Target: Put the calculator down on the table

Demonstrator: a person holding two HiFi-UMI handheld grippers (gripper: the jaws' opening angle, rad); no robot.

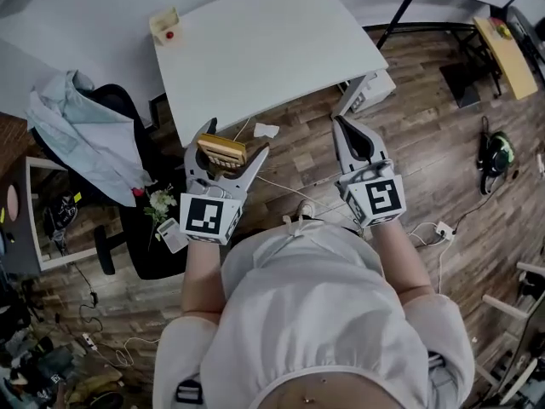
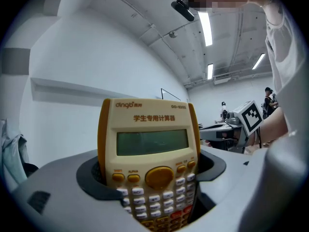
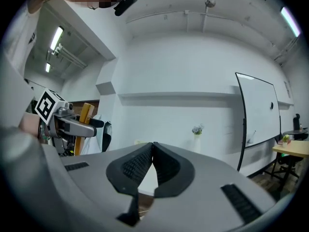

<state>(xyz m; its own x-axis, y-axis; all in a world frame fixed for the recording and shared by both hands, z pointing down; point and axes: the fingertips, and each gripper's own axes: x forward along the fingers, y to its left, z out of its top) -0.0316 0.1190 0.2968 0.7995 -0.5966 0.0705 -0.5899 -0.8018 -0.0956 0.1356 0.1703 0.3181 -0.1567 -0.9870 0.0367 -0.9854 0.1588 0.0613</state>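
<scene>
Calculator (image 1: 221, 152) in the left gripper (image 1: 237, 137) (near the white table (image 1: 272, 49))

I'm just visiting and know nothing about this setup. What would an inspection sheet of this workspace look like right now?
Surface: white table, mostly bare.
Job's things: calculator, held in the left gripper, not yet on the table.
Clutter: small box at the table's far corner; paper scrap on the floor.
Grippers: left gripper shut on the calculator; right gripper shut, empty.
Cables: white cable and power strip on the floor.
Surroundings: chair draped with a shirt; wooden floor.
</scene>
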